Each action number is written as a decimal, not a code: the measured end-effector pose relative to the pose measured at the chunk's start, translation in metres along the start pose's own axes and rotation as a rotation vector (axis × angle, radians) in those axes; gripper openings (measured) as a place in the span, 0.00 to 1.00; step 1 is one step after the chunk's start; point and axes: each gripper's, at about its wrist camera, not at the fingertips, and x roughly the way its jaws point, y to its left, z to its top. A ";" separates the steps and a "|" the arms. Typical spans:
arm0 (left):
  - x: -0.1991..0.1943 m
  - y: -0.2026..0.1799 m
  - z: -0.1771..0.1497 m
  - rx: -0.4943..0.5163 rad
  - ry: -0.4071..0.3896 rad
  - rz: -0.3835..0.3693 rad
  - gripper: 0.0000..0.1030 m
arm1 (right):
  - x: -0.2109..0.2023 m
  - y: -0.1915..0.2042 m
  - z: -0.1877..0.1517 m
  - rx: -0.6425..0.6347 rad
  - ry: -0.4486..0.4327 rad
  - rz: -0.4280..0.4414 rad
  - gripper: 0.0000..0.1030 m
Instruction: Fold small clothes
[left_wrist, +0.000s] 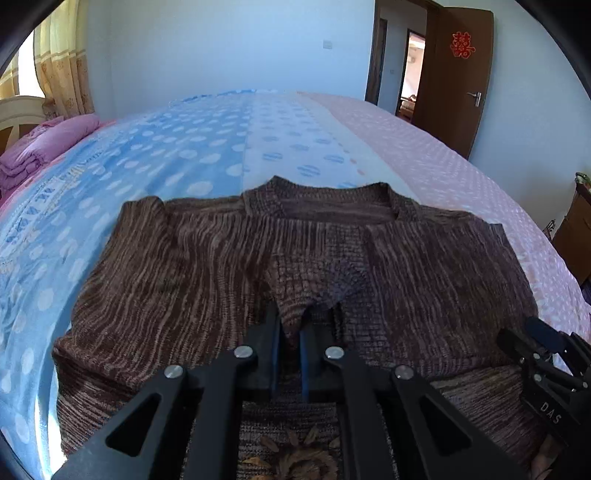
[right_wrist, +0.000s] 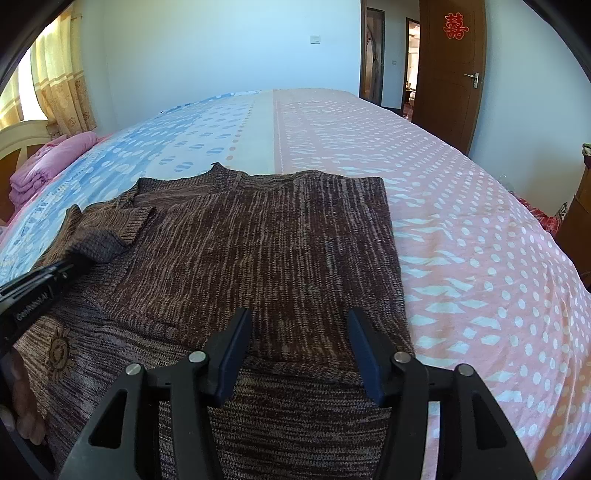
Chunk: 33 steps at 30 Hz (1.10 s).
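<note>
Sweater (left_wrist: 229, 266) hem — cut off below; pinched cuff tip hidden

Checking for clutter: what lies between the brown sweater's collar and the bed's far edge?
Only bare dotted bedsheet lies beyond the brown sweater; both wrist views show it.

The sweater (right_wrist: 258, 236) is coarse, ribbed brown knit. The bedsheet (right_wrist: 461, 229) is smooth, matt printed cloth. Each hand-held gripper (right_wrist: 295, 350) is matt black plastic with bright metal rivets.

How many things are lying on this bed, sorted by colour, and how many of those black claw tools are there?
Brown: 1, the knitted sweater
Pink: 1, the folded bedding pile
Black claw tools: 2, the left gripper pinching the sweater's sleeve, the right gripper open
Total: 4
</note>
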 end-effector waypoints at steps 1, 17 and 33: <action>-0.001 0.003 0.001 -0.005 0.009 -0.007 0.12 | 0.000 0.001 0.000 -0.007 0.001 -0.002 0.57; -0.037 0.142 -0.042 -0.409 -0.027 0.089 0.84 | -0.026 0.024 0.030 0.157 -0.045 0.324 0.58; -0.038 0.162 -0.055 -0.521 -0.108 -0.011 0.94 | 0.051 0.150 0.065 -0.103 0.049 0.208 0.05</action>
